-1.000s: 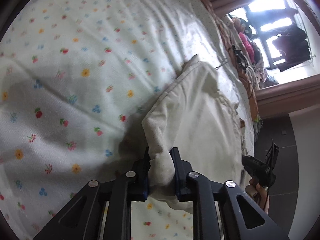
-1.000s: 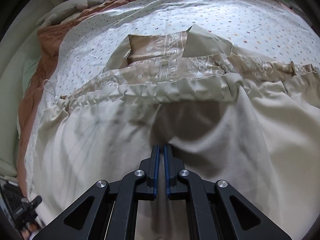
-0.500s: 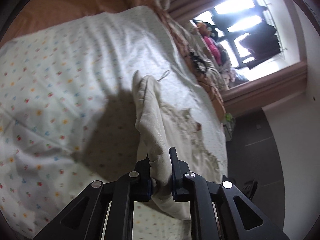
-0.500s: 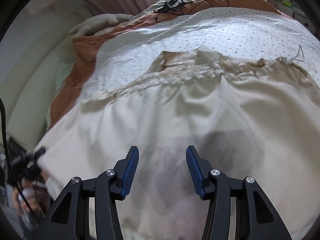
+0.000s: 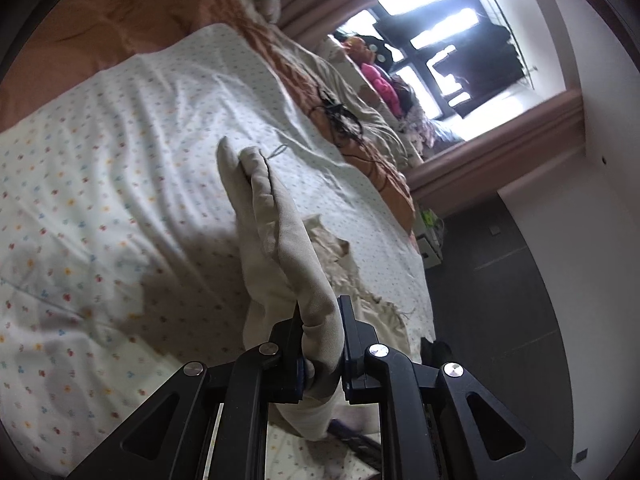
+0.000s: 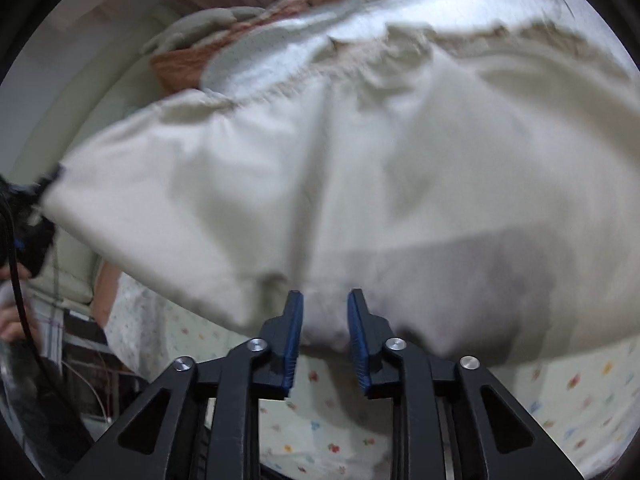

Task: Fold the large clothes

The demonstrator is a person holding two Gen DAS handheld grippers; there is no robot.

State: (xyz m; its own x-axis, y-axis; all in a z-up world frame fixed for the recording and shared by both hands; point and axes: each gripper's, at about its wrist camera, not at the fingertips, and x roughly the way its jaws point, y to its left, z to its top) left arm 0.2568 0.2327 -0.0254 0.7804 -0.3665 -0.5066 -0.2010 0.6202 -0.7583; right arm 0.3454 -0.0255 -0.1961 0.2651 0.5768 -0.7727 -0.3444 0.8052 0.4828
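The left gripper [image 5: 320, 344] is clamping a bunched fold of the cream garment [image 5: 276, 240], its jaws pressing on the cloth from both sides, and the fabric is rising from them as a narrow ridge that is standing above the bed [image 5: 120, 168]. The rest of the garment is trailing down onto the flower-dotted sheet just to the right of that ridge, where its frayed, patterned edge is lying crumpled. In the right wrist view the garment [image 6: 360, 152] is spreading broad and blurred across most of the picture, hanging lifted at the left, where the other gripper is showing dimly at the frame edge, and lying on the sheet [image 6: 320, 420] lower down. The right gripper [image 6: 325, 340] is sitting at the near hem with its blue-padded jaws slightly apart; they have just been closing, and the hem is lying beyond their tips with no cloth pinched between the pads. An orange quilt [image 5: 100, 32] is covering the far end of the bed, and a bright window [image 5: 440, 20] is glaring beyond it
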